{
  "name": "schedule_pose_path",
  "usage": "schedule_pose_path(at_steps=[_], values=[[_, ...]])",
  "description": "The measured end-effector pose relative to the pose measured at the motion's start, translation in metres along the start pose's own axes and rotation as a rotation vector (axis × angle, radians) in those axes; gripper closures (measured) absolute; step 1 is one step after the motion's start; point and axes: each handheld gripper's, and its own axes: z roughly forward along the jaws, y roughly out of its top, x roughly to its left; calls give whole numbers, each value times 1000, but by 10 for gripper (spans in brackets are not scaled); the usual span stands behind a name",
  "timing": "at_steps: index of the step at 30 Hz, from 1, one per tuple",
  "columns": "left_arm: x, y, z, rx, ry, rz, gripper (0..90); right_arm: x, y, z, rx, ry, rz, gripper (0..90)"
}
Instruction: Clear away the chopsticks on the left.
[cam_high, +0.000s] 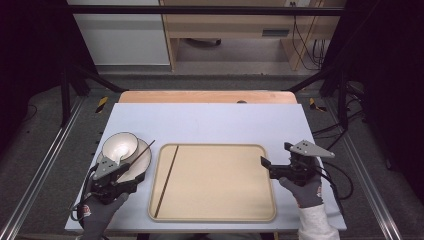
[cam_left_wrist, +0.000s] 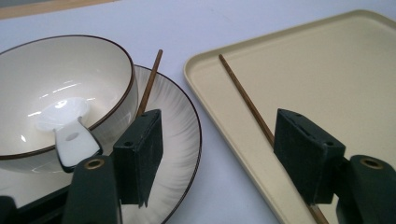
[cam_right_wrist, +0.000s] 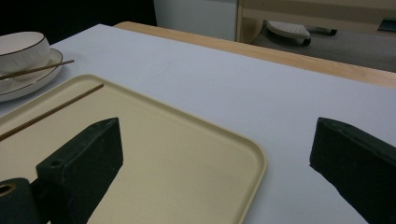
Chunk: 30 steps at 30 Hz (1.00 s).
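Left gripper (cam_left_wrist: 212, 154) near front table edge, jaws apart, nothing between. Right gripper (cam_high: 266, 167) over tray (cam_high: 210, 210) right edge, jaws apart. One chopstick (cam_high: 166, 181) in tray; other chopstick (cam_high: 141, 151) across plate (cam_high: 142, 167), against bowl (cam_high: 120, 145).

Two chopsticks are counted: one chopstick (cam_high: 166, 180) at centre left, a second chopstick (cam_high: 141, 151) left of it. One tray (cam_high: 260, 152), one bowl (cam_high: 120, 144), one plate (cam_high: 142, 167) and one spoon (cam_left_wrist: 70, 140) are seen.

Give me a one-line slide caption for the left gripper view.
Open left claw between plate and tray, one chopstick on each.
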Motion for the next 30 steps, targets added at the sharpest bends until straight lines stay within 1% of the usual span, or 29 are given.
schedule_pose_path(at_steps=[3, 4, 7, 8, 9, 10, 11, 12, 13, 14, 15, 16, 18, 19, 21, 24, 26, 27, 30], values=[[2, 0, -3, -10, -4, 3, 330, 1, 0, 1, 1, -1, 0, 29], [3, 0, -5, -22, -7, 11, 334, 1, 0, 1, 3, 2, -2, 29], [5, 1, -6, -22, -3, 20, 334, 1, 0, 2, 6, 0, -3, 29], [7, 2, -7, -21, 6, 31, 335, 1, 0, 2, 6, 1, -5, 30], [10, 3, -9, -12, 35, 51, 335, 1, 0, 2, 6, 0, -5, 30], [10, 3, -9, -12, 35, 51, 337, 1, 0, 2, 6, 0, -5, 30], [13, 2, -12, -5, 57, 52, 339, 1, 0, 2, 8, 1, -4, 30], [13, 2, -12, -5, 57, 52, 343, 1, 0, 2, 8, 1, -4, 30], [14, 0, -14, -6, 53, 41, 343, 1, 0, 3, 10, 0, -4, 30], [15, -1, -16, -4, 60, 42, 348, 1, -1, 3, 9, 0, -4, 30], [15, -3, -17, 9, 61, 50, 356, 1, -1, 3, 11, 0, -7, 30], [15, -3, -17, 9, 61, 50, 357, 1, -1, 3, 11, 0, -7, 30], [14, -6, -17, 29, 75, 53, 363, 2, -1, 3, 12, -1, -8, 31], [14, -7, -16, 28, 76, 49, 363, 2, -1, 3, 12, -1, -8, 31], [16, -11, -16, 56, 76, 43, 373, 1, -1, 2, 11, -2, -6, 31], [18, -14, -17, 59, 81, 41, 381, 1, -1, 2, 10, -2, -6, 30], [18, -15, -19, 65, 83, 44, 378, 1, 0, 2, 9, -1, -5, 30], [18, -16, -19, 71, 82, 51, 378, 1, 0, 2, 10, -4, -8, 30], [19, -17, -18, 78, 81, 44, 381, 1, 0, 2, 10, -5, -7, 30]])
